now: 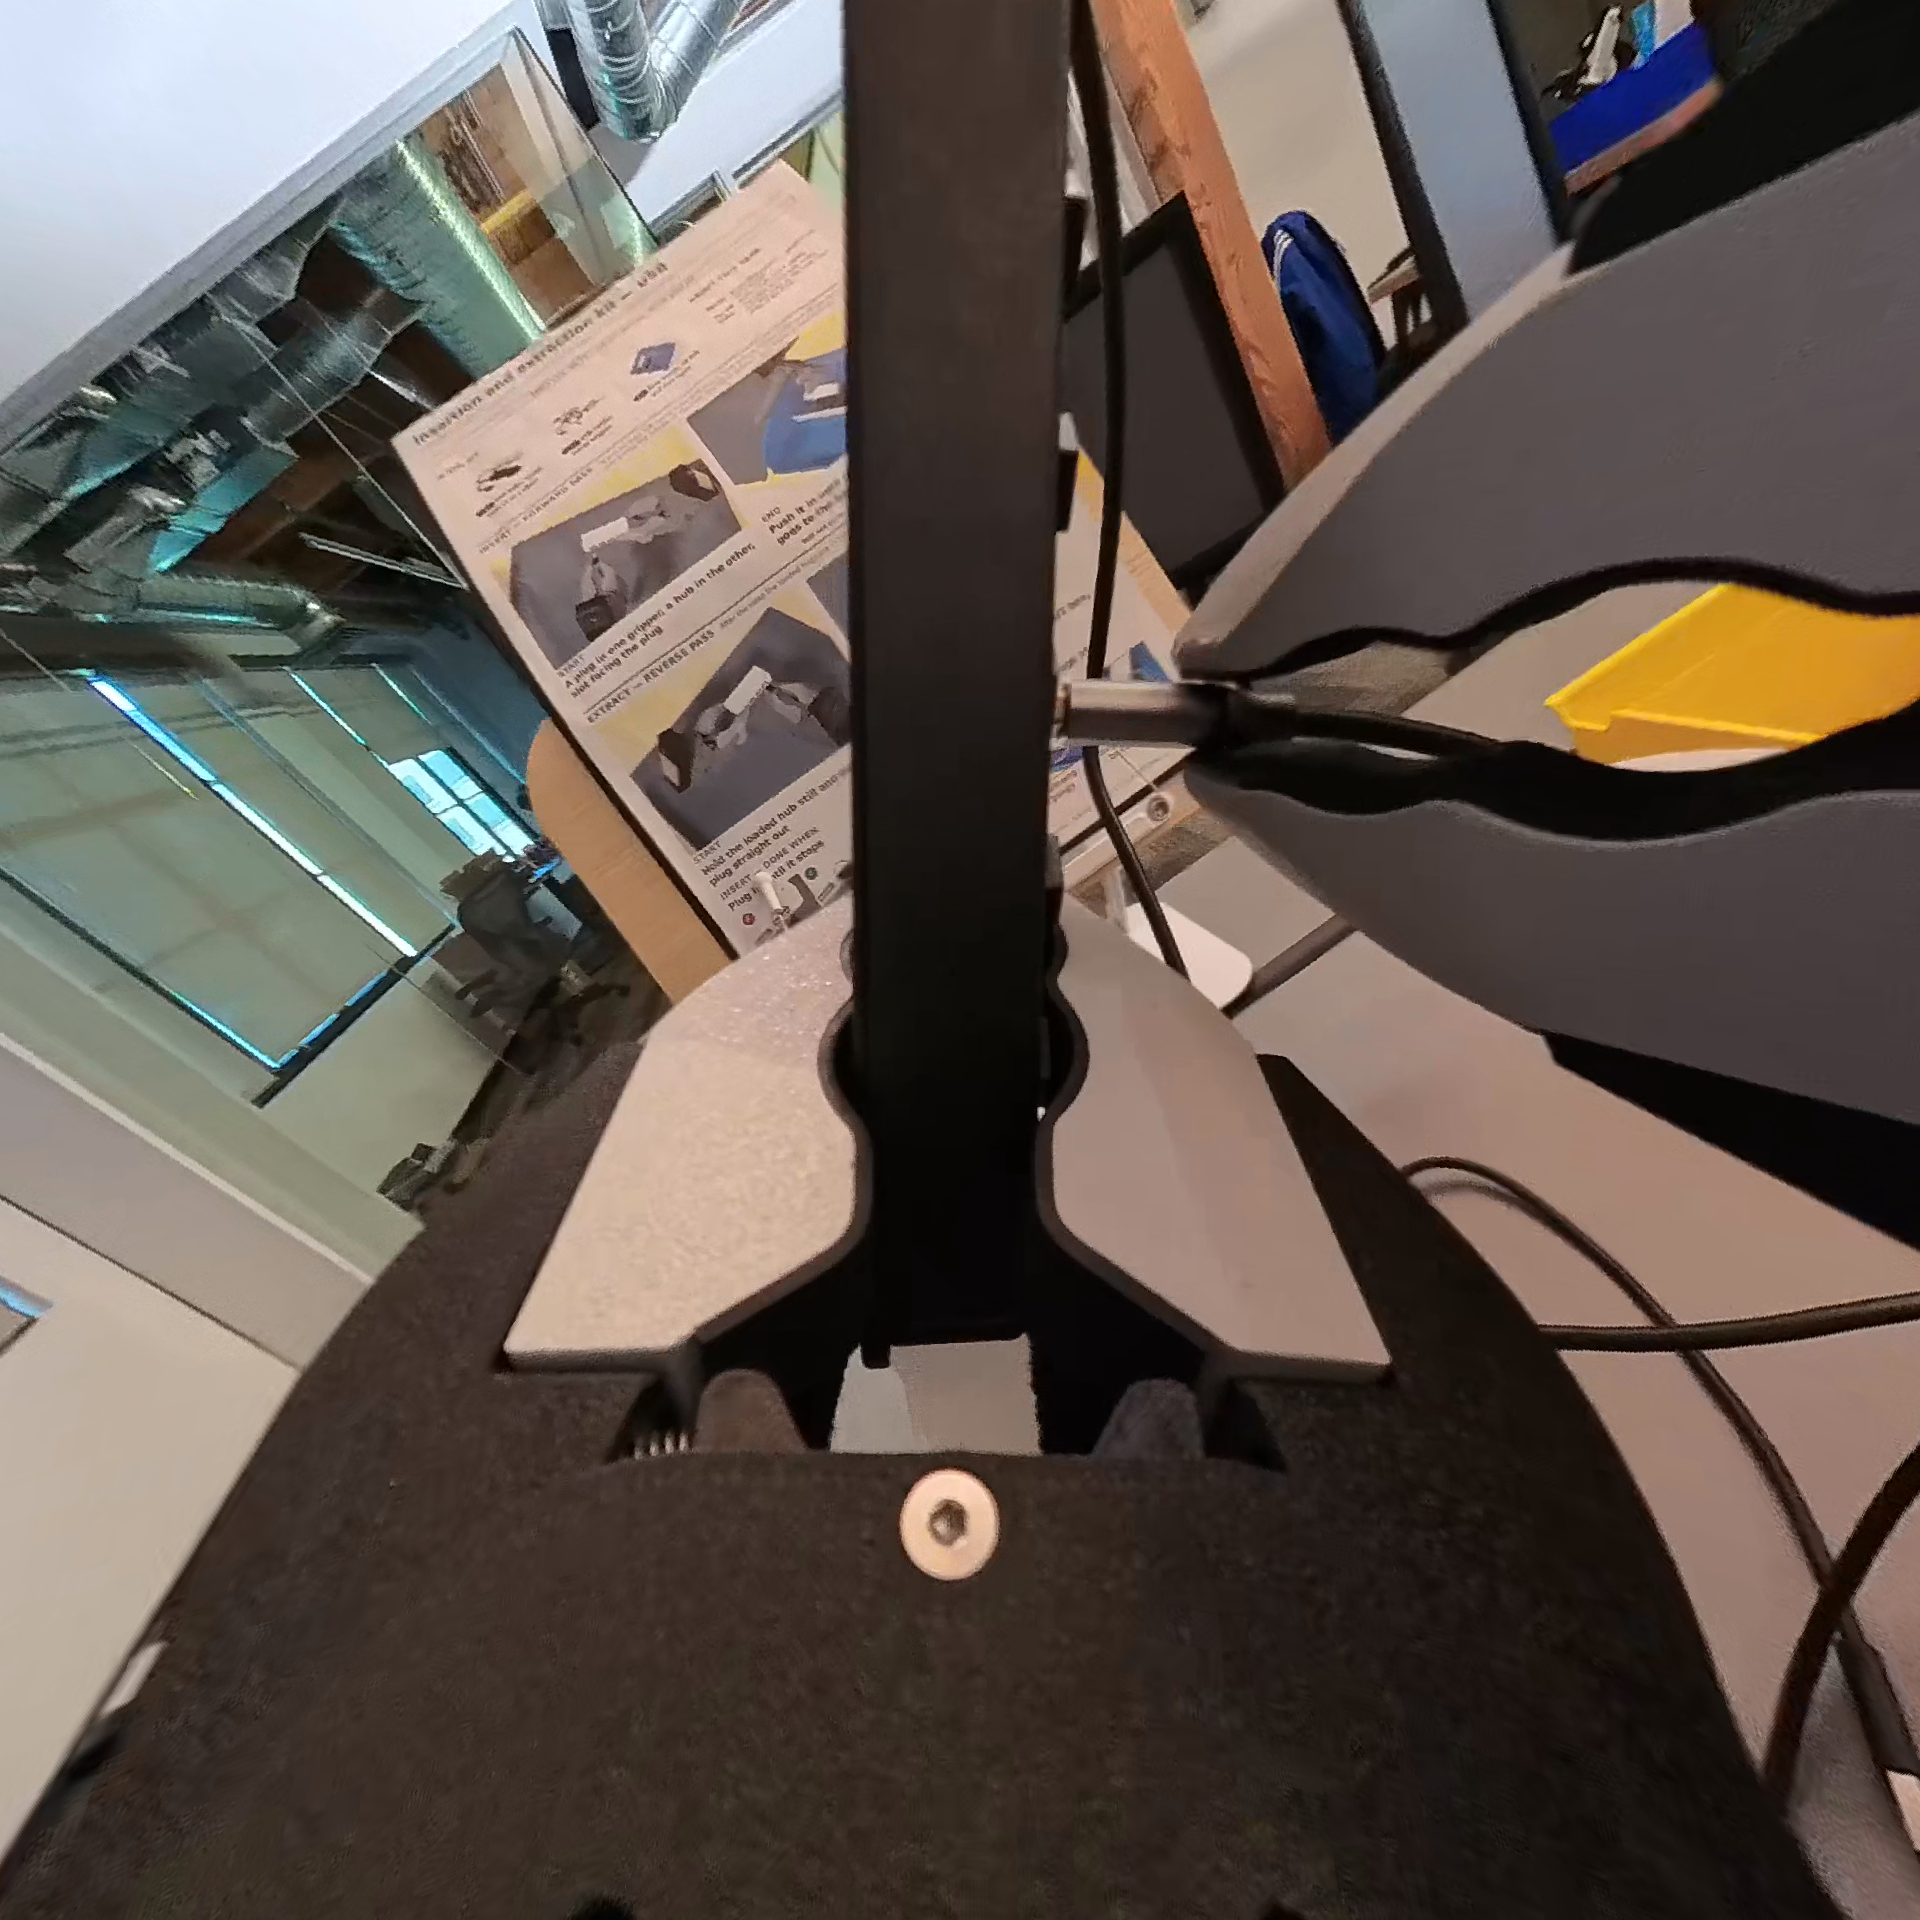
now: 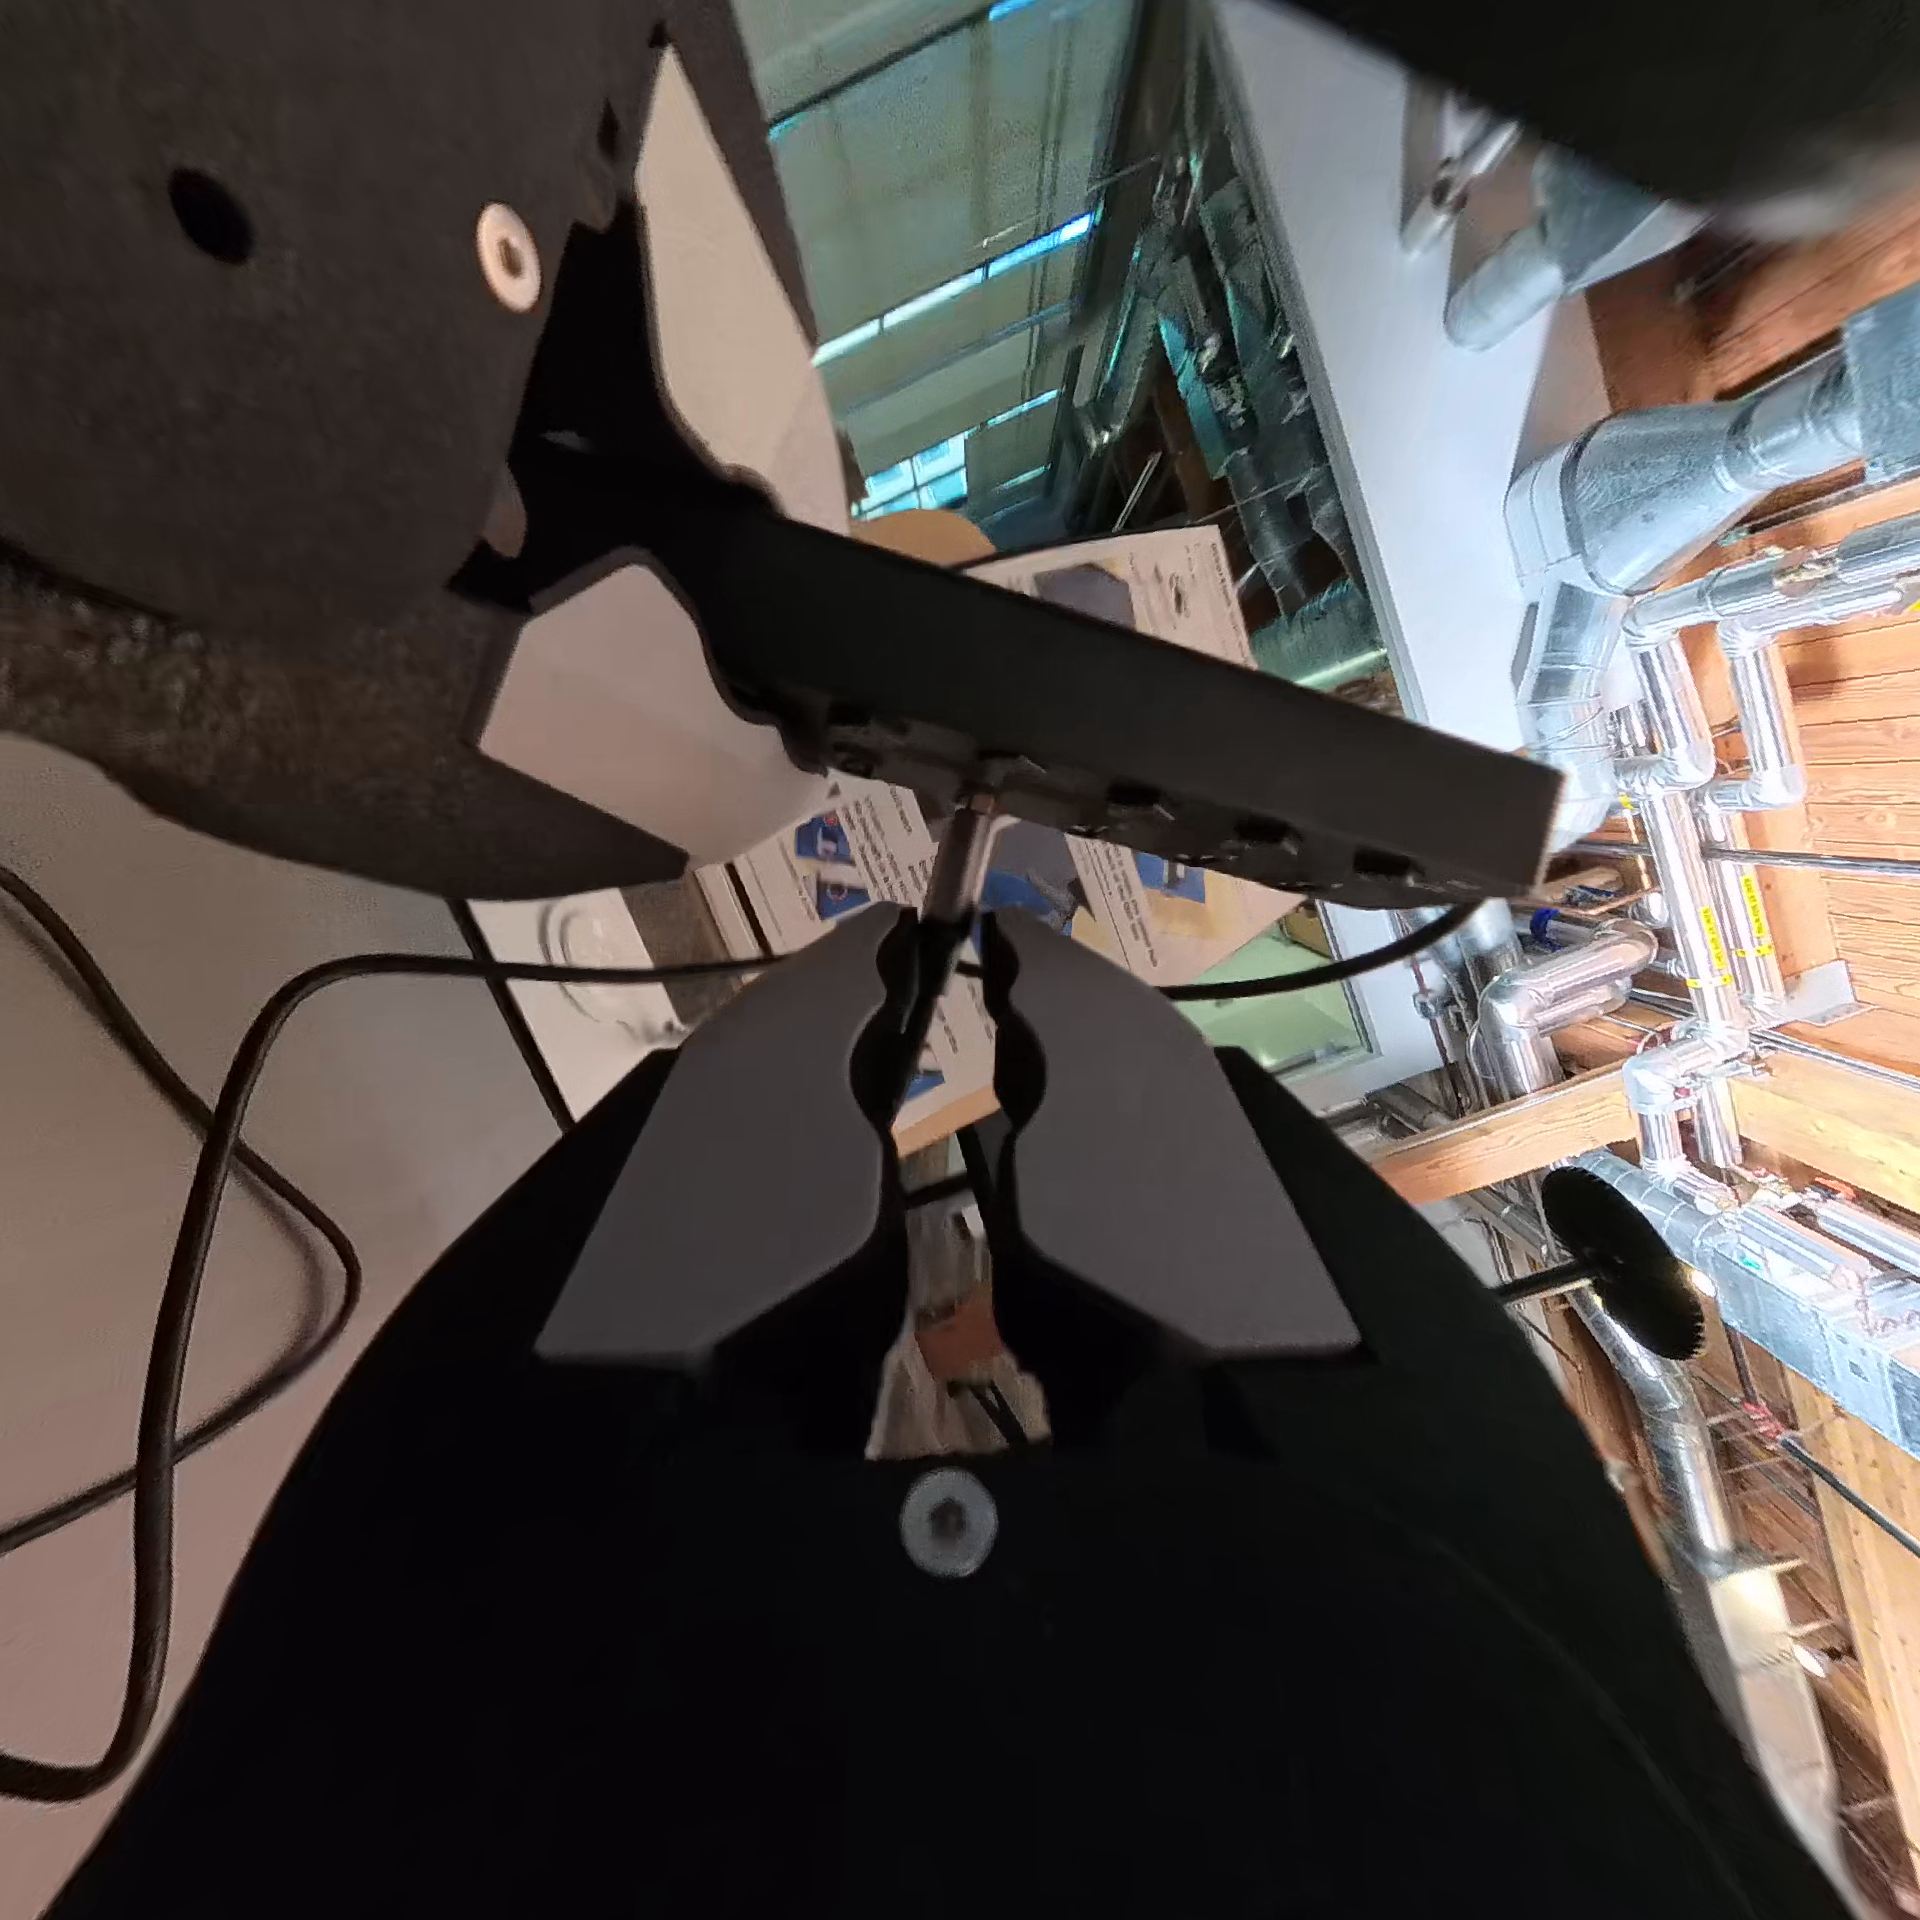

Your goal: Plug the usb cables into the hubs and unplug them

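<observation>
The room is a workshop with glass walls, silver ducts near the ceiling and wooden beams. A pale grey table [image 1: 1455,1091] lies below, and a printed instruction poster [image 1: 665,582] stands behind it, next to a yellow bin [image 1: 1714,675] at the right side.

The left gripper [image 1: 951,1049] is clamped on a long black hub [image 1: 951,520], which stands upright between its two grey fingers [image 1: 707,1174] and rises out of the top of the left wrist view. In the right wrist view the same hub [image 2: 1143,717] crosses the picture at a slant, and a row of ports is visible on its lower edge.

The right gripper [image 2: 940,935] has its tips nearly together, with a thin black cable [image 2: 914,997] passing between them. Whether the tips really press the cable, I cannot tell for sure. The metal plug [image 2: 961,852] of this cable sticks out past the tips and its end sits in a port of the hub. More black cable [image 2: 208,1143] lies in loops on the table.
</observation>
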`<state>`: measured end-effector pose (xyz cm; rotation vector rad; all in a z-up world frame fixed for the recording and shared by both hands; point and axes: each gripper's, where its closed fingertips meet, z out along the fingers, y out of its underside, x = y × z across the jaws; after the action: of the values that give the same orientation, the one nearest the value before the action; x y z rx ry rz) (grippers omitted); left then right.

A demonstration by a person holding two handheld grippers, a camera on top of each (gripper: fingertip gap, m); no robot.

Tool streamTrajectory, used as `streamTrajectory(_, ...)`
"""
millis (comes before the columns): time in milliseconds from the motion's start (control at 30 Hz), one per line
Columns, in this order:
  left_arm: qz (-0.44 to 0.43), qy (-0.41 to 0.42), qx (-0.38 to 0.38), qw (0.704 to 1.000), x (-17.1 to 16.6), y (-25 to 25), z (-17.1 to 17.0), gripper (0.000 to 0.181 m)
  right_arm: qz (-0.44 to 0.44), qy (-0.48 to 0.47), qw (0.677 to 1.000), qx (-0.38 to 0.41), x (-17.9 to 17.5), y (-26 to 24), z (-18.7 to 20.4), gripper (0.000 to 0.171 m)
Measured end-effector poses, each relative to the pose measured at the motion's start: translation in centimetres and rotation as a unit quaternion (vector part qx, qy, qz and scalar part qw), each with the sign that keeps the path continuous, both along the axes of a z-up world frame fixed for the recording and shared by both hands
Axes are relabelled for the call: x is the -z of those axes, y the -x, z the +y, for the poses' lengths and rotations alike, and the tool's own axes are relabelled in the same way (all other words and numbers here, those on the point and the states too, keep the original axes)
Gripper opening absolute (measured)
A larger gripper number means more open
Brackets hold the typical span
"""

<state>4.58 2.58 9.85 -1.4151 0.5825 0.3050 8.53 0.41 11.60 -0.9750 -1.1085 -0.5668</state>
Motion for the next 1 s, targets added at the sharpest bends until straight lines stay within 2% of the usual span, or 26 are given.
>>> streamTrajectory(67, -0.016, 0.011, 0.01, 1.0, 0.1, 0.1, 0.0, 0.027, 0.022, 0.024, 0.998, -0.046, -0.1, 0.5, -0.7, 0.015)
streamTrajectory(167, -0.03, 0.013, 0.014, 0.999, -0.2, 0.7, 0.1, 0.027, 0.089, 0.109, 0.982, -0.125, -0.7, 0.2, -1.3, 0.024)
streamTrajectory(267, -0.05, 0.003, 0.022, 0.999, -0.7, 1.1, -0.1, 0.027, 0.196, 0.22, 0.919, -0.261, -2.0, 0.2, -2.8, 0.027)
streamTrajectory(333, -0.067, -0.005, 0.027, 0.997, -1.1, 1.2, -0.3, 0.027, 0.249, 0.277, 0.873, -0.314, -2.5, 0.1, -3.1, 0.033)
streamTrajectory(467, -0.107, -0.024, 0.052, 0.993, -1.9, 0.9, -0.9, 0.027, 0.299, 0.339, 0.822, -0.346, -2.3, 0.2, -2.6, 0.037)
streamTrajectory(600, -0.122, -0.051, 0.069, 0.989, -2.7, 0.5, -1.6, 0.027, 0.366, 0.403, 0.74, -0.394, -2.7, 0.6, -2.9, 0.039)
streamTrajectory(633, -0.119, -0.054, 0.074, 0.989, -2.7, 0.4, -1.7, 0.027, 0.372, 0.416, 0.729, -0.397, -2.6, 0.7, -2.9, 0.039)
streamTrajectory(700, -0.113, -0.057, 0.071, 0.989, -2.6, 0.1, -1.8, 0.027, 0.384, 0.416, 0.723, -0.396, -2.6, 0.8, -2.8, 0.033)
streamTrajectory(900, -0.109, -0.059, 0.079, 0.989, -2.3, -1.0, -1.9, 0.027, 0.391, 0.358, 0.758, -0.381, -2.9, 0.7, -2.7, 0.023)
streamTrajectory(1000, -0.109, -0.062, 0.083, 0.989, -2.3, -1.3, -2.1, 0.027, 0.395, 0.36, 0.758, -0.373, -2.8, 0.7, -2.5, 0.019)
